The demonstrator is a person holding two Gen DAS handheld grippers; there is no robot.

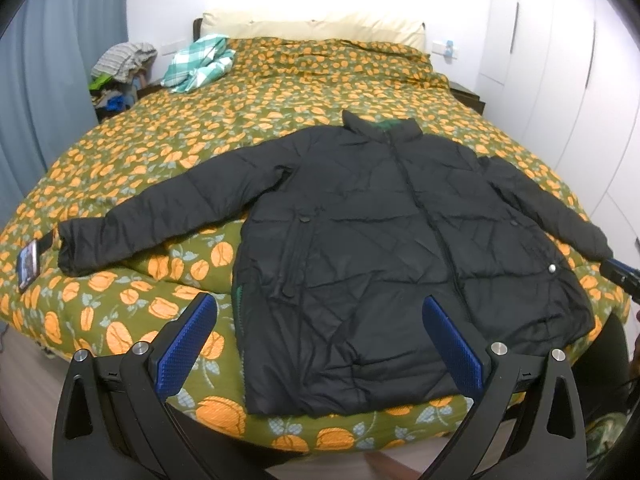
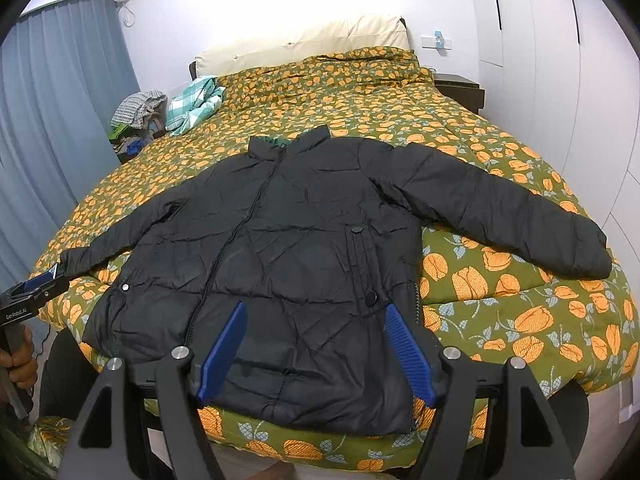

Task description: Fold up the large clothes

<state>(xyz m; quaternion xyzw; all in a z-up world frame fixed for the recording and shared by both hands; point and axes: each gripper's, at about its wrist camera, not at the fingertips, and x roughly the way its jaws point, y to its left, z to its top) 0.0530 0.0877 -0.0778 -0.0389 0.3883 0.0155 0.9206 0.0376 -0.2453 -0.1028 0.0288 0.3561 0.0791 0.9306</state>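
Observation:
A black quilted puffer jacket (image 1: 384,232) lies flat, front up and zipped, on the bed, collar toward the pillows and both sleeves spread out sideways. It also shows in the right wrist view (image 2: 296,248). My left gripper (image 1: 320,312) is open and empty, hovering above the jacket's hem near the foot of the bed. My right gripper (image 2: 316,320) is open and empty, also above the hem. The right gripper shows at the right edge of the left wrist view (image 1: 624,276); the left gripper shows at the left edge of the right wrist view (image 2: 32,288).
The bed has a green duvet with orange flowers (image 1: 280,92). A teal checked cloth (image 1: 200,62) lies near the cream pillows (image 1: 312,26). A pile of clothes (image 1: 120,68) sits left of the bed by a blue curtain (image 1: 52,60). White wardrobes (image 1: 560,60) stand right.

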